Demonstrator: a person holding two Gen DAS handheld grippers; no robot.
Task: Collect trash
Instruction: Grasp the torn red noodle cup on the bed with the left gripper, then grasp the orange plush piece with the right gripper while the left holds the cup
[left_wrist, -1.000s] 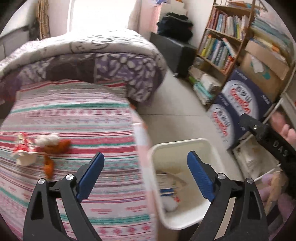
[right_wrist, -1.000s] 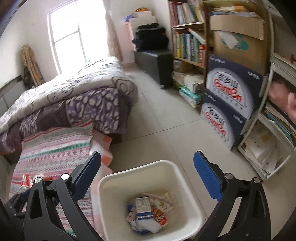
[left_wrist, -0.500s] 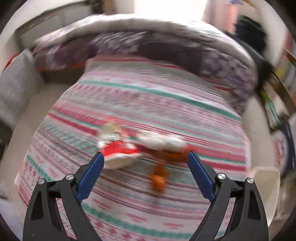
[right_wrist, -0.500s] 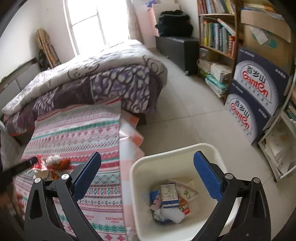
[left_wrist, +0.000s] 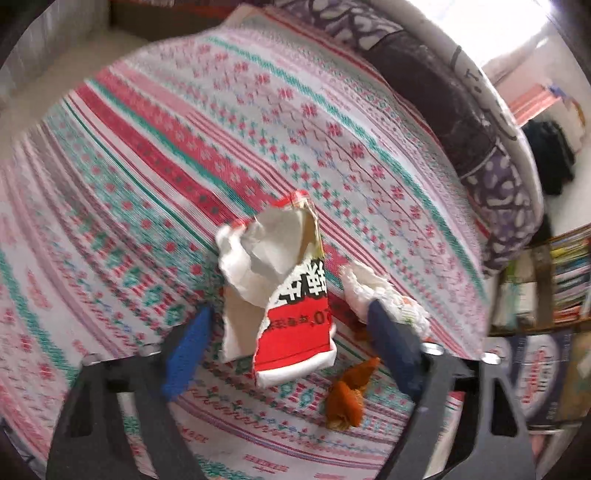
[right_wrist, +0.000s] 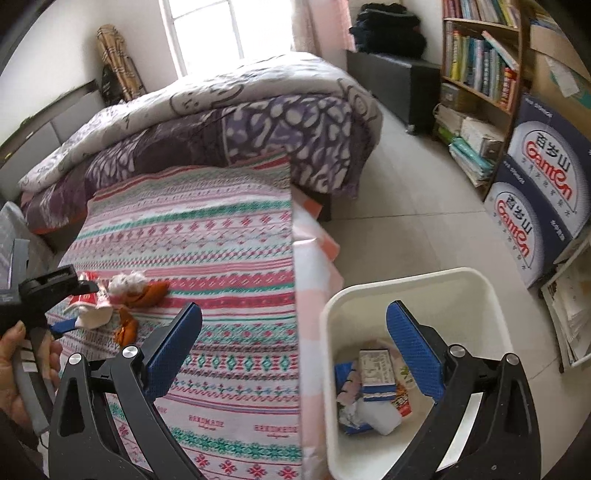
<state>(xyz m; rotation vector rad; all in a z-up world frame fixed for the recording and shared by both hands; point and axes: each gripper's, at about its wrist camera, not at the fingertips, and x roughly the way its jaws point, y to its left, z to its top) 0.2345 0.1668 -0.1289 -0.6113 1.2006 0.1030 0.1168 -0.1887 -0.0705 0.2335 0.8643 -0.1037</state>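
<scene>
A torn red and white paper carton (left_wrist: 284, 295) lies on the striped bedspread (left_wrist: 184, 147), with crumpled white tissue (left_wrist: 384, 291) and orange peel (left_wrist: 347, 395) beside it. My left gripper (left_wrist: 288, 339) is open, its blue pads on either side of the carton, not touching it. In the right wrist view the same trash (right_wrist: 110, 299) lies on the bed's left, with the left gripper (right_wrist: 70, 306) at it. My right gripper (right_wrist: 295, 354) is open and empty, above the bed edge and the white bin (right_wrist: 369, 291), which holds several wrappers (right_wrist: 373, 384).
A purple and grey quilt (right_wrist: 240, 118) is piled on the far half of the bed. A bookshelf (right_wrist: 480, 74) and stacked blue cartons (right_wrist: 535, 184) line the right wall. Tiled floor (right_wrist: 406, 192) lies between bed and shelf.
My left gripper swung from over the bin to the bed and closed in on the carton. My right gripper turned left, so more of the bed shows.
</scene>
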